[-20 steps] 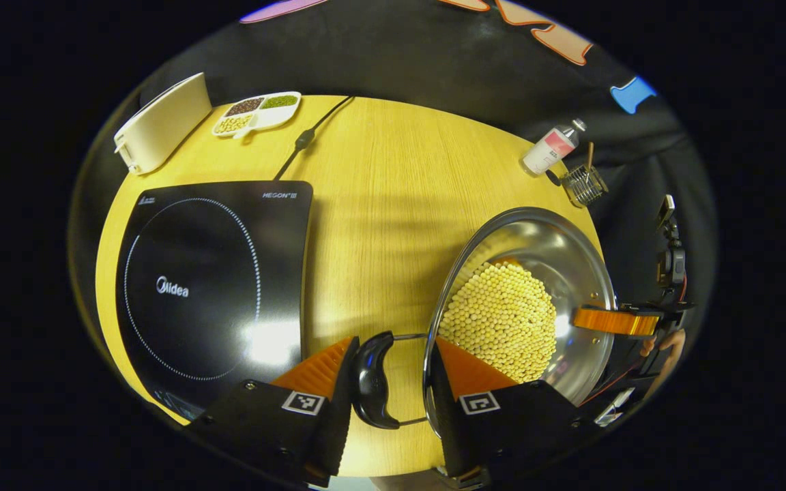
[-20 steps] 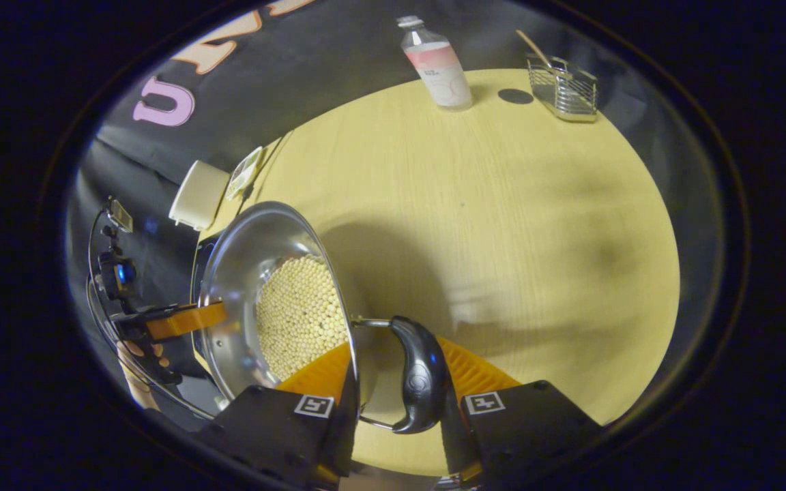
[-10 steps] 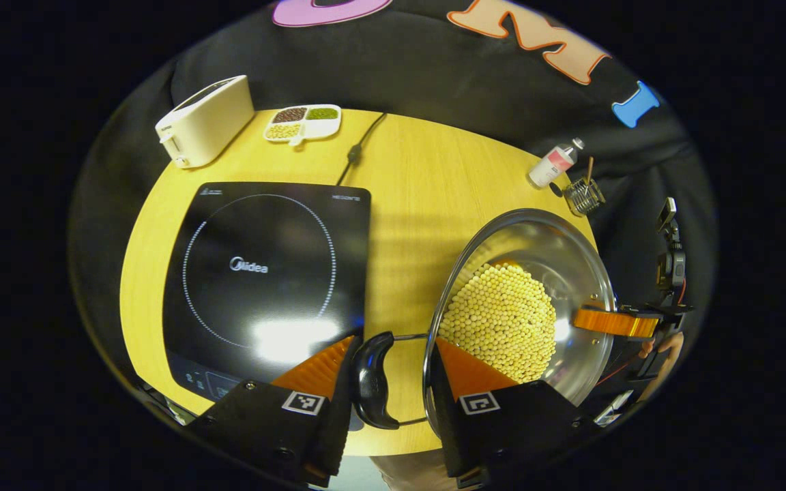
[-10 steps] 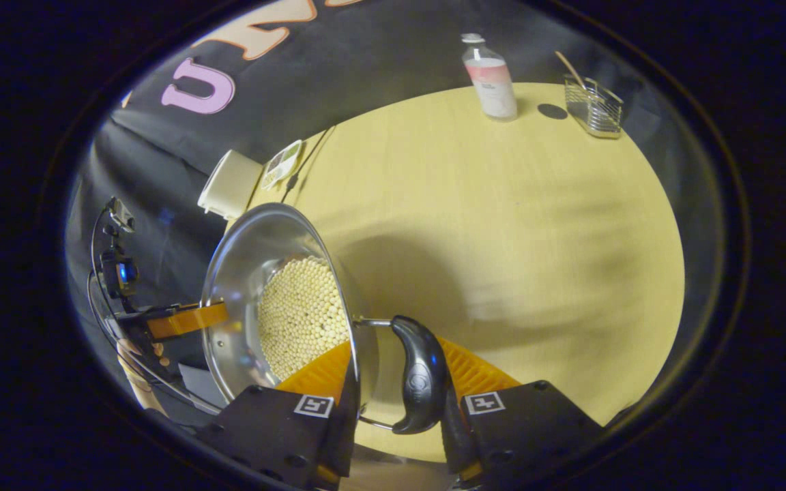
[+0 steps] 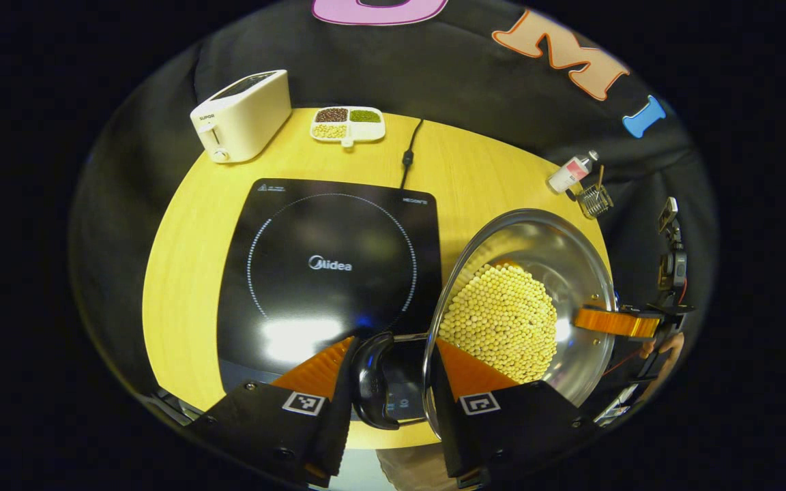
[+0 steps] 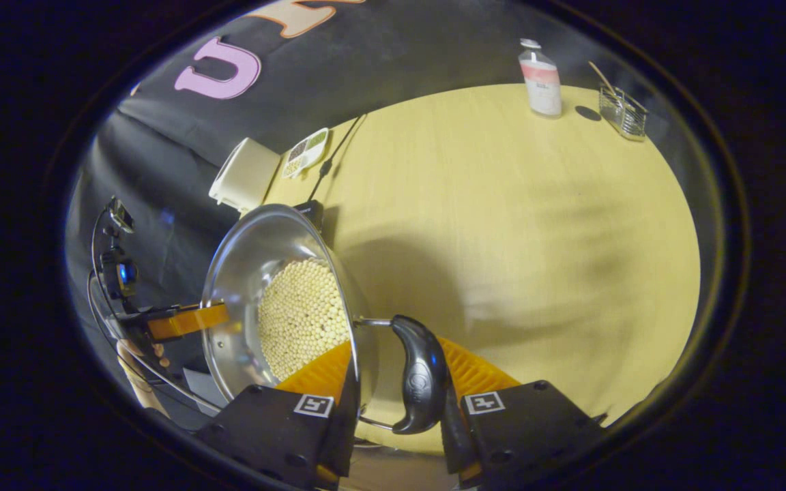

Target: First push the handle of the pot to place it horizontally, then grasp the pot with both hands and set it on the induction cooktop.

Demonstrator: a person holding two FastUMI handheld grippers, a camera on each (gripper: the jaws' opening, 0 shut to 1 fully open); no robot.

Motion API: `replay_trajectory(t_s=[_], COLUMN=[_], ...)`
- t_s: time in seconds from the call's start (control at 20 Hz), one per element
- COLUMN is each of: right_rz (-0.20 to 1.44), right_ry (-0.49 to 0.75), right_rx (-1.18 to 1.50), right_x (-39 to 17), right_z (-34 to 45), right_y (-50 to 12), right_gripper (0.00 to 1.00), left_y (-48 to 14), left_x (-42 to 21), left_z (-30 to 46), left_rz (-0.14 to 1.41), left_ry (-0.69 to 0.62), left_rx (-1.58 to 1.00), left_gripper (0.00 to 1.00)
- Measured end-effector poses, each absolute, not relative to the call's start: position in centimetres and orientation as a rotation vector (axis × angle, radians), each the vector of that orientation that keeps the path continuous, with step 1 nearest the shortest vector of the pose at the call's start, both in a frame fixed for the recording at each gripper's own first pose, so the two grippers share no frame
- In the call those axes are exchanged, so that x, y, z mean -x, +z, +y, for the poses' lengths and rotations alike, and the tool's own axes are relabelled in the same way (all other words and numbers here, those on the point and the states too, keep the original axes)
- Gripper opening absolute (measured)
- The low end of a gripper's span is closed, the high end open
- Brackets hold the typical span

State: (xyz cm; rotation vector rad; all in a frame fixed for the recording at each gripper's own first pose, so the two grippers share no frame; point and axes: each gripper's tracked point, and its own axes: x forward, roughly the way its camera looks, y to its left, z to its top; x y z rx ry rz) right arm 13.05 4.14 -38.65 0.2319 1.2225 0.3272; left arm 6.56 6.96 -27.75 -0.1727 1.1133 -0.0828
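Both grippers have carried the pot (image 5: 522, 307) leftward; the induction cooktop (image 5: 328, 266) sits nearer than a second ago. The left gripper (image 5: 386, 382) clamps one black side handle (image 5: 369, 378) against the rim, the right gripper (image 6: 396, 385) the other handle (image 6: 420, 375). Handle and lift look done; setting down remains. The steel pot, holding pale beans (image 5: 502, 320), hangs above the table (image 5: 188, 239) at the cooktop's right edge

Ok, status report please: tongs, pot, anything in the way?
Left tongs shut on left handle, right tongs shut on right handle. Pot of soybeans near induction cooktop. Cooktop surface bare.
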Motion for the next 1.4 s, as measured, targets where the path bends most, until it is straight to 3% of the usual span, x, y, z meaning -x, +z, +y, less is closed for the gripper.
replay_trajectory(t_s=[0.65,0.8,0.85,1.35,1.4], right_rz=[1.213,1.208,1.208,1.197,1.191], right_ry=[0.232,0.244,0.252,0.305,0.303], right_rx=[-0.276,-0.259,-0.253,-0.246,-0.245], right_x=[-14.1,-15.1,-15.6,-18.8,-18.9], right_z=[12.1,13.5,14.0,19.5,19.7], right_y=[-41.2,-41.1,-41.2,-42.1,-41.9], right_gripper=[0.55,0.55,0.48,0.48,0.55], left_y=[-29.4,-29.4,-29.4,-28.5,-28.4], left_x=[-9.5,-10.2,-10.3,-11.7,-12.1], left_z=[15.1,16.4,16.8,21.8,22.1], left_rz=[1.133,1.130,1.128,1.096,1.093], left_ry=[-0.145,-0.129,-0.119,-0.025,-0.025], left_rx=[0.071,0.082,0.084,0.036,0.033], left_gripper=[0.57,0.58,0.57,0.57,0.57])
